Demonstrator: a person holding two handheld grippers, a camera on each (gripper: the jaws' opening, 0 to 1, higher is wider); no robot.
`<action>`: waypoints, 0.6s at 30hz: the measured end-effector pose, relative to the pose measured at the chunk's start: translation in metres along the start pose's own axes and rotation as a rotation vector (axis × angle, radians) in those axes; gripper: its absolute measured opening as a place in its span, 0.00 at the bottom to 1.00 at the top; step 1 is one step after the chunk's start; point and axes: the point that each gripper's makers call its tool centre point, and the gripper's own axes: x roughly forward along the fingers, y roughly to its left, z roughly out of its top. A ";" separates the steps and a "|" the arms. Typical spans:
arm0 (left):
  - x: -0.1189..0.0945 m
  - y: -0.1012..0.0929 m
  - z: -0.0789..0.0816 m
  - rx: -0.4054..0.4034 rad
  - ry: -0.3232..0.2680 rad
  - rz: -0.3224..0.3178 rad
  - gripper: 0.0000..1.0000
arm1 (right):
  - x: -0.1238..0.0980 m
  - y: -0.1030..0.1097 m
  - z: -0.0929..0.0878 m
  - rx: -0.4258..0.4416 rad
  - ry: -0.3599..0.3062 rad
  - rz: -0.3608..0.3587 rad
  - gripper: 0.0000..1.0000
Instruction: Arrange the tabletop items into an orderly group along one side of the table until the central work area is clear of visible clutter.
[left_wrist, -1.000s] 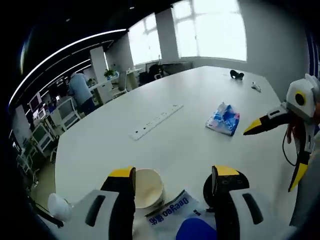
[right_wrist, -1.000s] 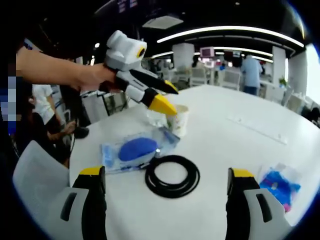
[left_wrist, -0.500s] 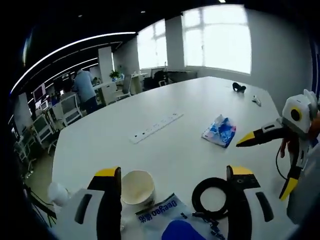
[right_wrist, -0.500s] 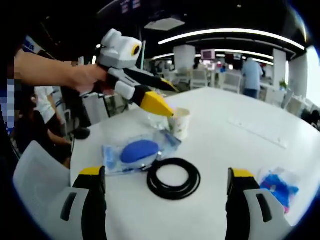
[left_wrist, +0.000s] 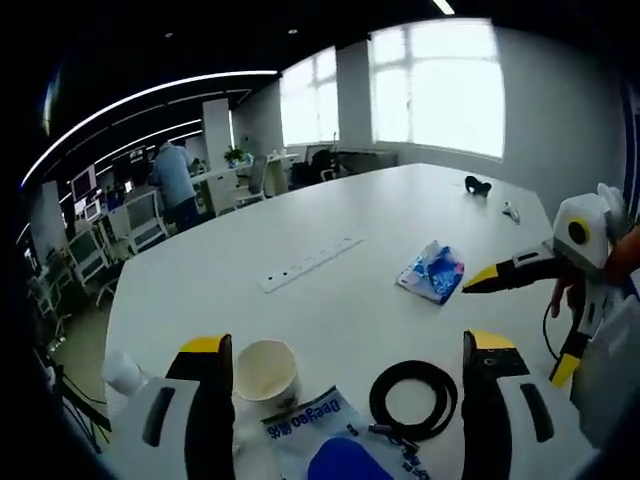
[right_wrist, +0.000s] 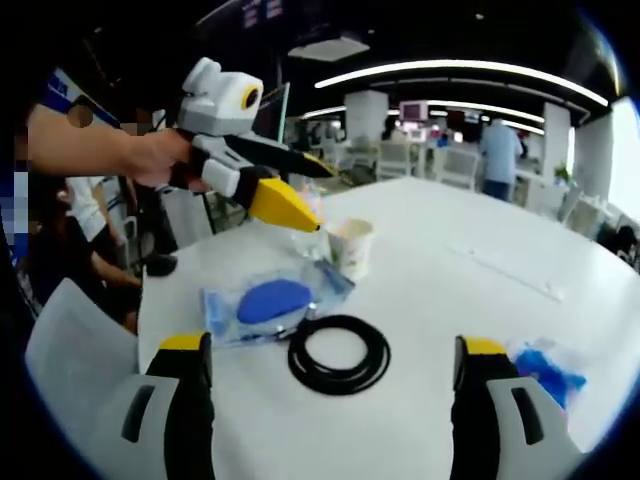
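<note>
Clutter gathering at the near table edge

Left gripper view: looking down over the table (left_wrist: 330, 300) with the left gripper (left_wrist: 352, 350) hanging above the near edge, jaws spread wide and holding nothing. Lying just below and between them: a paper cup (left_wrist: 265, 368), upright; a clear packet (left_wrist: 335, 450) with a blue insert; a black cable coil (left_wrist: 414, 398), touching or nearly touching the packet. Sitting well apart toward the middle: a blue wrapper (left_wrist: 432, 272) and a white power strip (left_wrist: 312, 262). Resting far off near the window end: two small items, too small to name. Entering from the right: the right gripper (left_wrist: 520, 275), its tips seeming to point toward the wrapper, probably the next thing to fetch.

Right gripper view: hovering with the right gripper (right_wrist: 338, 365) wide open and empty over the coil (right_wrist: 338, 354). Lying beside it, the packet (right_wrist: 272, 302) and cup (right_wrist: 350, 246), already grouped at one side. Waiting at the right, the wrapper (right_wrist: 545, 368). Hanging above the cup, the left gripper (right_wrist: 285, 205).
</note>
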 end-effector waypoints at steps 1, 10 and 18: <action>-0.001 -0.001 0.001 -0.003 -0.008 -0.002 0.95 | -0.001 -0.001 0.000 -0.009 0.004 -0.004 0.98; -0.008 -0.010 0.000 0.017 -0.006 -0.009 0.94 | -0.006 -0.004 0.001 -0.014 0.006 -0.026 0.95; -0.016 -0.015 -0.007 0.030 0.005 -0.007 0.92 | -0.009 -0.009 0.002 -0.012 0.010 -0.045 0.88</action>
